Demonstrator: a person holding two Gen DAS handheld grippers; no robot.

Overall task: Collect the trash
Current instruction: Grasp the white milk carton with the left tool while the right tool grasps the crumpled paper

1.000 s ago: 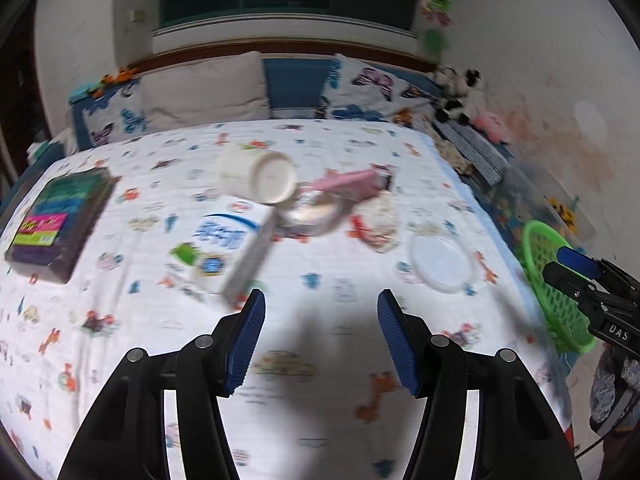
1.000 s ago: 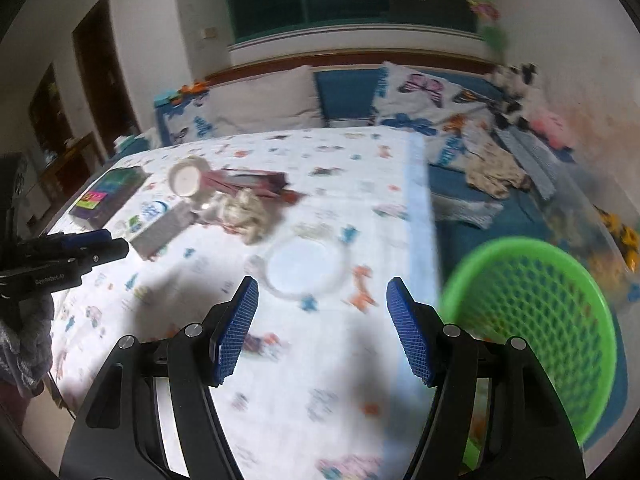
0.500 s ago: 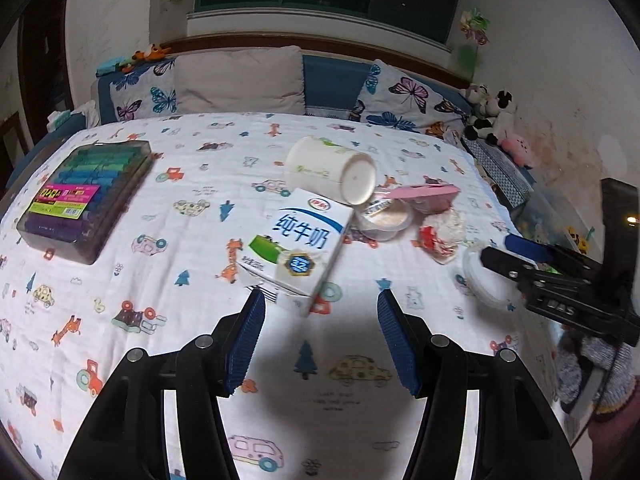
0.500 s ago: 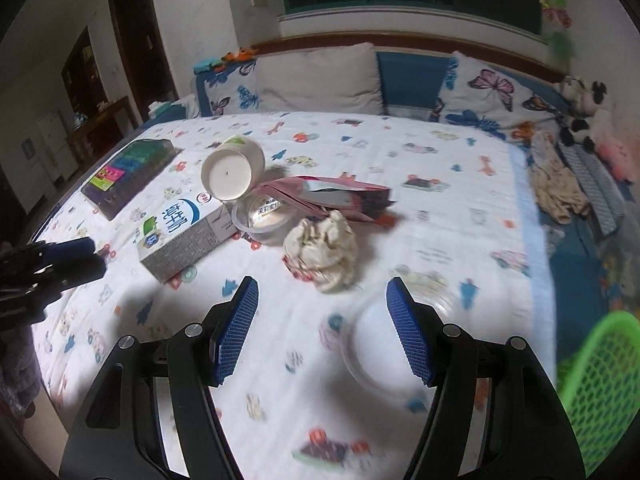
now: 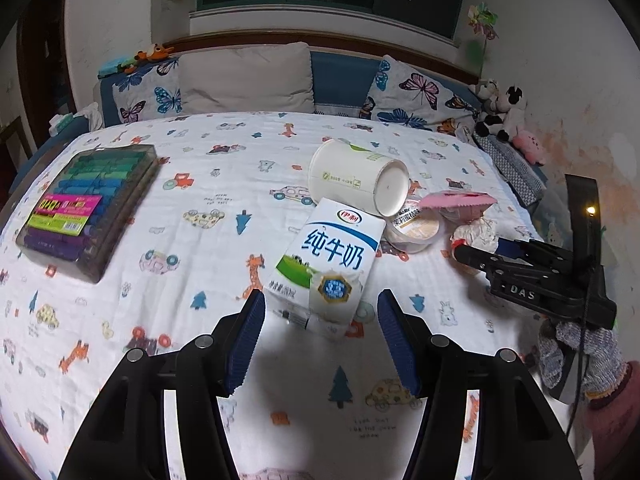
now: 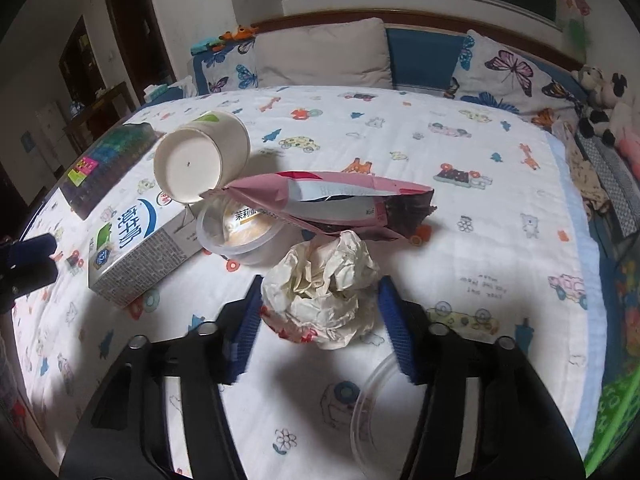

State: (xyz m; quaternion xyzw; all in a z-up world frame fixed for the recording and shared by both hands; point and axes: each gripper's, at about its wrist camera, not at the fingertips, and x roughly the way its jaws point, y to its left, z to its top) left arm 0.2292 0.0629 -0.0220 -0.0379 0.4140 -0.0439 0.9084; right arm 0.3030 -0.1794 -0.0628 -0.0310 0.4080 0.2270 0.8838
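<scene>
Trash lies in a cluster on the bed. My left gripper (image 5: pixel 321 338) is open, its blue pads just short of the near end of a white and blue milk carton (image 5: pixel 326 258), also in the right wrist view (image 6: pixel 138 242). Behind it lie a tipped white paper cup (image 5: pixel 358 178), a clear plastic tub (image 5: pixel 416 228) and a pink wrapper (image 5: pixel 460 202). My right gripper (image 6: pixel 318 330) is open, with its pads either side of a crumpled paper ball (image 6: pixel 322 290). The right gripper also shows at the right of the left wrist view (image 5: pixel 520 268).
A clear round lid (image 6: pixel 376 412) lies on the bed by my right gripper. A green mesh basket (image 6: pixel 616 412) stands off the bed's right edge. A box of coloured markers (image 5: pixel 86 206) lies at the left. Pillows (image 5: pixel 246 78) and soft toys (image 5: pixel 502 114) line the headboard and right wall.
Both grippers moved forward toward the trash pile. The left one closed in on the milk carton; the right one came around the crumpled paper ball, leaving the clear lid behind.
</scene>
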